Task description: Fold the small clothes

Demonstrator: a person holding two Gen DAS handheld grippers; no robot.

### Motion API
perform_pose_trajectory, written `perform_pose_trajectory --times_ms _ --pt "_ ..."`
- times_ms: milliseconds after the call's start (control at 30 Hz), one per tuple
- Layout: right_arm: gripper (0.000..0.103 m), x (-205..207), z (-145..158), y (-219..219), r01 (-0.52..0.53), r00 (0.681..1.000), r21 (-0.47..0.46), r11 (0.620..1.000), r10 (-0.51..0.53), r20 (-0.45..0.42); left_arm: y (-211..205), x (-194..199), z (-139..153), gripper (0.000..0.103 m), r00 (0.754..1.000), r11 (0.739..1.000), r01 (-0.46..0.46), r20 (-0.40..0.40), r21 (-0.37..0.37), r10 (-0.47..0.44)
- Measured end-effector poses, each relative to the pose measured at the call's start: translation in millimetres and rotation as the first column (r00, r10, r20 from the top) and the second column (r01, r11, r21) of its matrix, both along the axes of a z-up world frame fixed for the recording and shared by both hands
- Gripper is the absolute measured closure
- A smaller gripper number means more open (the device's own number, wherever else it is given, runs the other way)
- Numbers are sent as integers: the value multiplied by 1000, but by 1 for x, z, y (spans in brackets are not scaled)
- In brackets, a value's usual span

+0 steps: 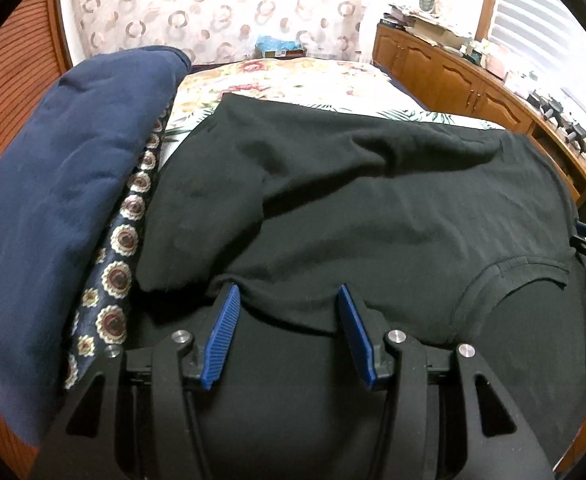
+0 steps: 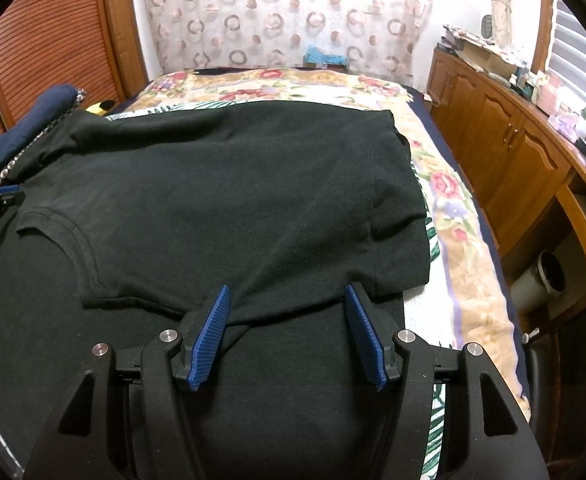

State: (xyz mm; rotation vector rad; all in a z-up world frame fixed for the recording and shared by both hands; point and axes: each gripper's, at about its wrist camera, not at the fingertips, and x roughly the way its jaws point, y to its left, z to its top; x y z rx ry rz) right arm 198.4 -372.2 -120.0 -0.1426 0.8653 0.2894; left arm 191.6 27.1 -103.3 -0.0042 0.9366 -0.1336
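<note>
Floral bedspread [image 2: 449, 216] carries your black T-shirt [image 2: 233, 184], spread across the bed's near end, its neckline between your grippers. Your left gripper [image 1: 289, 300] and right gripper [image 2: 289, 300] each straddle a raised fold, jaws parted, pads not pressing.

- Shirt [image 1: 373, 208] in front of me: plain black, no print, collar rib same black.
- My gripper pads [image 1: 225, 336]: bright blue, ribbed; gripper bodies black with silver screw heads.
- Bedspread [image 2: 449, 200]: cream base, red and pink flowers, green palm leaves, tan and lilac bands along the edge.
- Quilt [image 1: 53, 184] on my left: solid navy on top; its underside [image 1: 125, 240] is navy with cream-rimmed red medallions.
- Curtain [image 2: 293, 20]: white with brown and pink rings and dots.
- Cabinets [image 2: 505, 152]: orange-brown wood.
- Slatted door [image 2: 53, 40]: reddish brown.
- Blinds [image 1: 533, 36]: white.
</note>
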Motion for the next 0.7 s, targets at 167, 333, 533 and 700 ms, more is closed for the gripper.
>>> perform_pose_trajectory --times_ms 167,333,533,700 --pt "42 0 1 -2 6 1000 15 1000 -6 -6 6 2 1 94 1000 1000 -2 6 -8 2" --pt "42 2 4 -5 23 999 83 996 -20 -29 0 -8 12 101 997 999 35 69 29 -37" --pt "42 4 9 -3 31 999 117 993 -27 -30 -5 -35 43 102 982 998 61 175 28 -65" --pt "42 7 6 1 30 999 103 994 -26 -40 -1 -42 49 102 977 997 72 199 27 -76"
